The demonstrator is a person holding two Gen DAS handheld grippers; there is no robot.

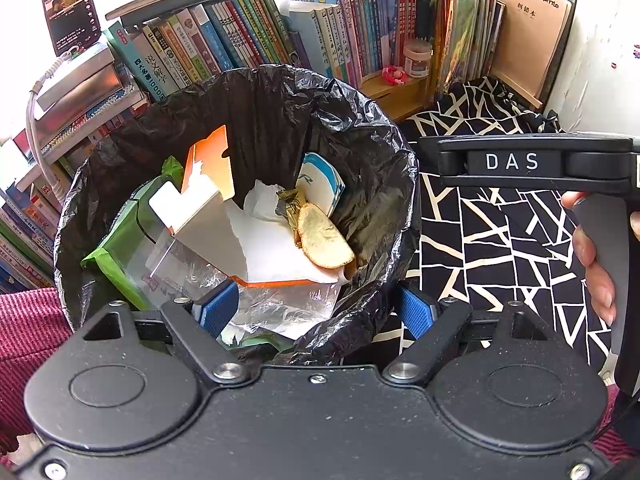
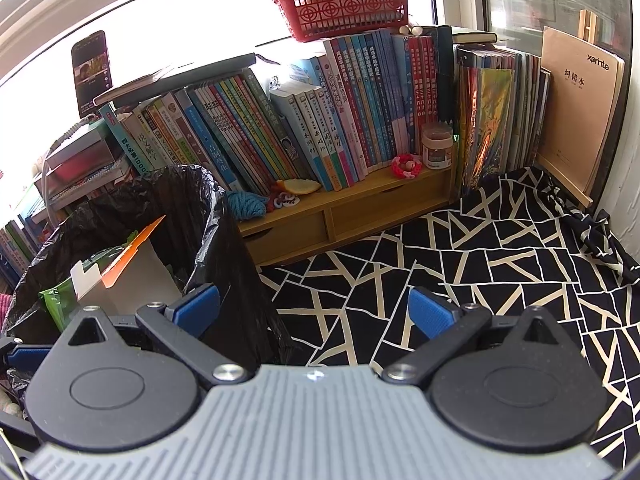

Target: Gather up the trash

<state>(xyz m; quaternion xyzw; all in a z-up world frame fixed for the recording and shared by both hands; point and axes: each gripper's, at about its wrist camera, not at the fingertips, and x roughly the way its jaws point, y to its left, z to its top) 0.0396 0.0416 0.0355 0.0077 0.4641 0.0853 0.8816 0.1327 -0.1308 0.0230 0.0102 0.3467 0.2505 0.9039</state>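
A trash bin lined with a black bag [image 1: 360,128] fills the left wrist view. Inside lie an orange-and-white carton [image 1: 208,208], a green packet [image 1: 116,248], white tissue [image 1: 272,240], clear plastic wrap [image 1: 188,276] and a round golden wafer [image 1: 324,236]. My left gripper [image 1: 316,312] hovers open over the bin's near rim, with nothing between its blue pads [image 1: 218,310]. The right gripper [image 2: 314,312] is open and empty beside the bin [image 2: 224,216], above the black-and-white patterned cloth [image 2: 460,264]. A hand [image 1: 592,252] holds the right gripper's handle at the right edge of the left wrist view.
A wooden shelf [image 2: 344,212] with rows of books [image 2: 304,124] stands behind the bin. A red basket [image 2: 344,4] sits on top of the books. A phone [image 2: 91,72] leans at the back left. A small jar [image 2: 438,146] and blue yarn [image 2: 246,204] rest on the shelf.
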